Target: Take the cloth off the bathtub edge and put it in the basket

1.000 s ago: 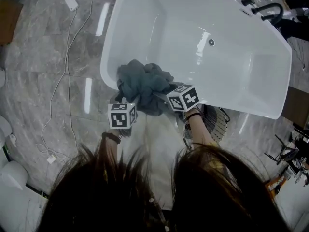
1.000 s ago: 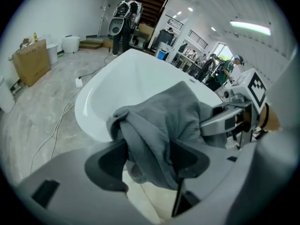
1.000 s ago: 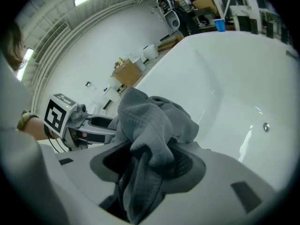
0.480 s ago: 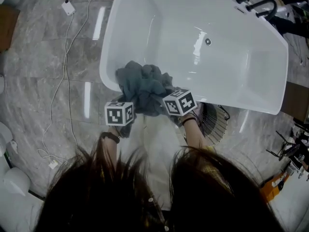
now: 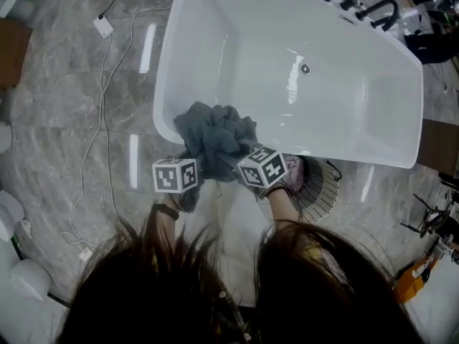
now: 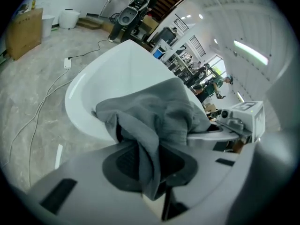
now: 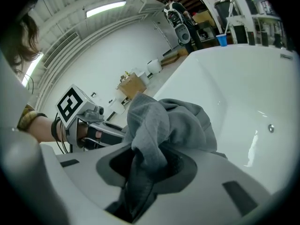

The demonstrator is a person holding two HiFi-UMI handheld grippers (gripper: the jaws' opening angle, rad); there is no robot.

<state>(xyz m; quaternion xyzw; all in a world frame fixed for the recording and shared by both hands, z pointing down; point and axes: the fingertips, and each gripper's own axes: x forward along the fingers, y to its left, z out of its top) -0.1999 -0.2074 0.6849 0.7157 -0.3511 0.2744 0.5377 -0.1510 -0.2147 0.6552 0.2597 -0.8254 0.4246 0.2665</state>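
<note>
Just squeezed tight on the grey cloth (image 5: 215, 138) with left gripper (image 6: 150, 165) and right gripper (image 7: 145, 170). Step now: lift off the bathtub edge (image 5: 161, 120). Next: carry to wire basket (image 5: 323, 188), let go.

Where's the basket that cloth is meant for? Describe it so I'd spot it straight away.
Find the big white bathtub and follow its near rim rightward past the bunched dark cloth. On the grey floor beside the tub's outer wall sits the basket, the only round, see-through wire thing there.

Left hand-held gripper (image 6: 149, 170) and right hand-held gripper (image 7: 147, 172) just closed on cloth (image 5: 213, 138).
</note>
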